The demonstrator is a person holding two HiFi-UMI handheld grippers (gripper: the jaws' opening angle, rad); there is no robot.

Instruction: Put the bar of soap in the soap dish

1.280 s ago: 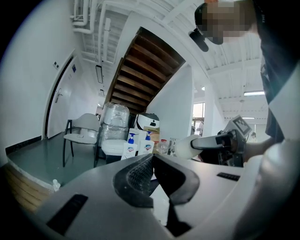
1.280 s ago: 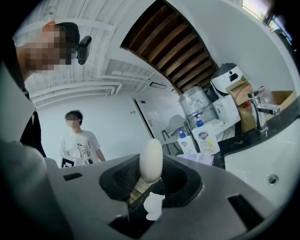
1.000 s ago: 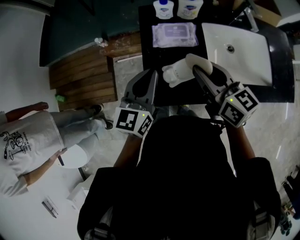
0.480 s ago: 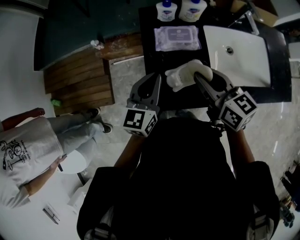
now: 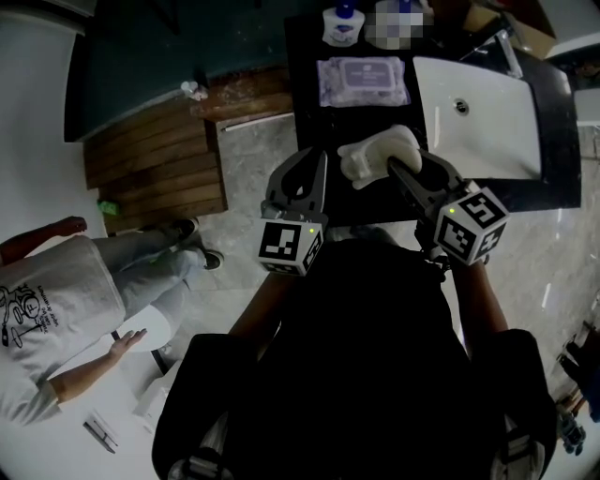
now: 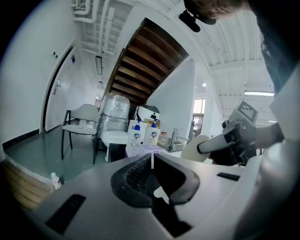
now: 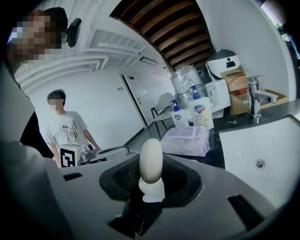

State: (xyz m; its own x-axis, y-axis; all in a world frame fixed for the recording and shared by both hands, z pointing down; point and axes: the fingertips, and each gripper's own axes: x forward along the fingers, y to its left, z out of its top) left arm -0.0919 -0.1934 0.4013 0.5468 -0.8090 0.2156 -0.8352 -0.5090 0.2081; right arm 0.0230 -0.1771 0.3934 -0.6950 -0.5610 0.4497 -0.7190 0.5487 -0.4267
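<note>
Right gripper [image 7: 151, 169] clamps the bar of soap [image 7: 151, 153] on edge over the dark counter [image 5: 309, 112]. Left gripper [image 6: 152, 161] is closed and empty. Likely mid-carry. No soap dish shows, so the next move means finding one.

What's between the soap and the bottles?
A wipes pack lies flat on the dark counter between the soap and the bottles; the head view shows it.
</note>
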